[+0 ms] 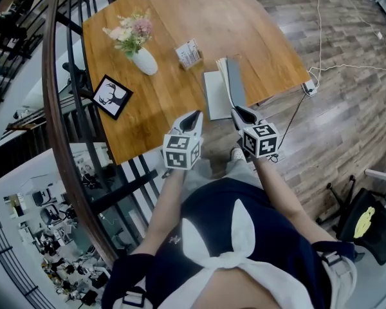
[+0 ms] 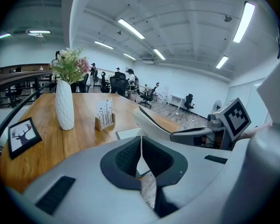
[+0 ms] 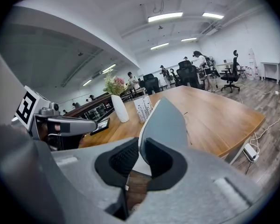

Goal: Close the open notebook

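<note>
The notebook [image 1: 217,94] lies open near the wooden table's [image 1: 161,18] front edge, its white page flat. Its grey cover [image 1: 235,85] stands lifted off the table, tilted toward the page. My right gripper [image 1: 240,113] is shut on that cover's near edge; in the right gripper view the grey cover [image 3: 164,120] rises from between the pads of the right gripper [image 3: 140,147]. My left gripper [image 1: 193,119] hovers just left of the page, shut with nothing in it. In the left gripper view the left gripper [image 2: 141,143] points at the white page [image 2: 128,133], with the raised cover [image 2: 155,123] to its right.
A white vase with flowers [image 1: 143,60], a framed deer picture [image 1: 111,96] and a small card holder [image 1: 189,54] stand farther back on the table. A dark railing [image 1: 83,140] runs along the left. A power strip with a cable [image 1: 310,87] lies on the floor at the right.
</note>
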Available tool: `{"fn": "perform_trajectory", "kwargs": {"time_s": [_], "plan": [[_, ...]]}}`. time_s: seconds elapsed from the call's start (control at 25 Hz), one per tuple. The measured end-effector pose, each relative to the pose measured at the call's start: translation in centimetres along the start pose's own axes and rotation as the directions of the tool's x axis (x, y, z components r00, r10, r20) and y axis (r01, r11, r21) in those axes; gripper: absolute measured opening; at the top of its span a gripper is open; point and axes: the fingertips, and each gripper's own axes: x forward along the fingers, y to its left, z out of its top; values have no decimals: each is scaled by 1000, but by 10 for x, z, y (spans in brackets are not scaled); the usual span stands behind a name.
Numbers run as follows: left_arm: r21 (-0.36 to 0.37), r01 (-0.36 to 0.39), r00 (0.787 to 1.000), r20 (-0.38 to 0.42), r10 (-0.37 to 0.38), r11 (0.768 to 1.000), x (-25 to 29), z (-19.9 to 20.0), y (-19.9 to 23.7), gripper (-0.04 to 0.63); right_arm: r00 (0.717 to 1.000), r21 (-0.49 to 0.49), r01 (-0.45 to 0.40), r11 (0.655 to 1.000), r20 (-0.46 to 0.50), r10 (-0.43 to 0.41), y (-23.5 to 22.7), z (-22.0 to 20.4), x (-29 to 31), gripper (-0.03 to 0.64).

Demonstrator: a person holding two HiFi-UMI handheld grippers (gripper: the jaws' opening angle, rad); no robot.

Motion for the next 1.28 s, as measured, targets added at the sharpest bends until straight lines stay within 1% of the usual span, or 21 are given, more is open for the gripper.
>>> {"fn": "perform_trajectory", "kwargs": {"time_s": [0.08, 0.24, 0.64, 1.28], "plan": [[-1, -1, 1000, 0, 1, 1000, 0, -1, 1, 26, 1000, 15, -6, 1000, 7, 6, 3, 2, 2, 46], [-2, -3, 1000, -2, 3, 1000, 0, 0, 3, 26, 1000, -4, -11, 1000, -8, 11, 4, -3, 5, 46], [-2, -10, 1000, -15, 10, 1000, -2, -3, 8, 26, 999, 8, -38, 999, -20, 38, 11, -9, 15, 48], [18, -12, 999, -39, 13, 1000, -2, -9, 20, 26, 997, -1, -50, 999, -54, 50, 20, -26, 32, 52]]}}
